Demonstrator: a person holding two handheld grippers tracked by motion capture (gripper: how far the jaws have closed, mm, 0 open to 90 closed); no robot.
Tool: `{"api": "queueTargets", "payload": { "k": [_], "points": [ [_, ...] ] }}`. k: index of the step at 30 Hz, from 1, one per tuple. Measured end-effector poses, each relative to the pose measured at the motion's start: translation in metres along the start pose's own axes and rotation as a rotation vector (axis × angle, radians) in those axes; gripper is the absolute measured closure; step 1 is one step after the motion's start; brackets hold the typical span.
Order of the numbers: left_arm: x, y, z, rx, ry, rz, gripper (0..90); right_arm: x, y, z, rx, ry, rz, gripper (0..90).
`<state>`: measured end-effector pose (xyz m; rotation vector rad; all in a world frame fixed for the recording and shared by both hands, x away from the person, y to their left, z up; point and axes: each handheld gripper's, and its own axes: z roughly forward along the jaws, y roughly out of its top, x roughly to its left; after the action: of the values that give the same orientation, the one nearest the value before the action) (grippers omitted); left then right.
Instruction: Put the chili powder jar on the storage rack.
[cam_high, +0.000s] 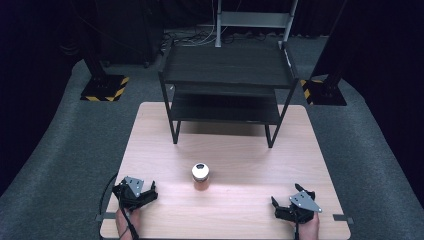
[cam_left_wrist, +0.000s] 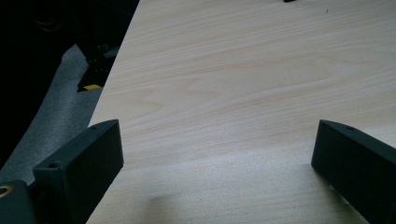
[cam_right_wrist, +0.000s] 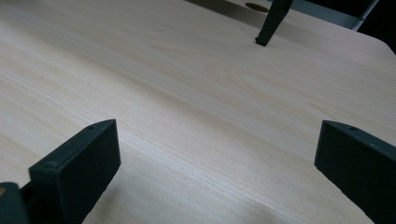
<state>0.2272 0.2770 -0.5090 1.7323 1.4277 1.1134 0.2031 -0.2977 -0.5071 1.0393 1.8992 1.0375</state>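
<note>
Left gripper (cam_high: 150, 192) resting low at near left corner of tabletop (cam_high: 240, 150), jaws gaping wide, holding nothing. Right gripper (cam_high: 280, 206) sitting at near right corner, jaws spread wide, gripping nothing. Small jar (cam_high: 200, 176), white lid, orange-brown body, standing upright mid-tabletop between both, well apart from each. Pale wood grain lying bare around it. Black 2-tier metal shelf (cam_high: 227, 85) occupying far edge.
</note>
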Motion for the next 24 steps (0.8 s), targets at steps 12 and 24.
{"api": "queueTargets", "payload": {
  "k": [12,24],
  "points": [
    [0.001,0.000,0.000,0.000,-0.006,0.003,2.0,-0.006,0.017,0.011,-0.036,0.194,0.084,0.0],
    [0.001,0.000,0.000,-0.002,-0.008,0.008,2.1,0.042,0.075,0.090,-0.084,0.489,-0.027,1.5]
  ]
}}
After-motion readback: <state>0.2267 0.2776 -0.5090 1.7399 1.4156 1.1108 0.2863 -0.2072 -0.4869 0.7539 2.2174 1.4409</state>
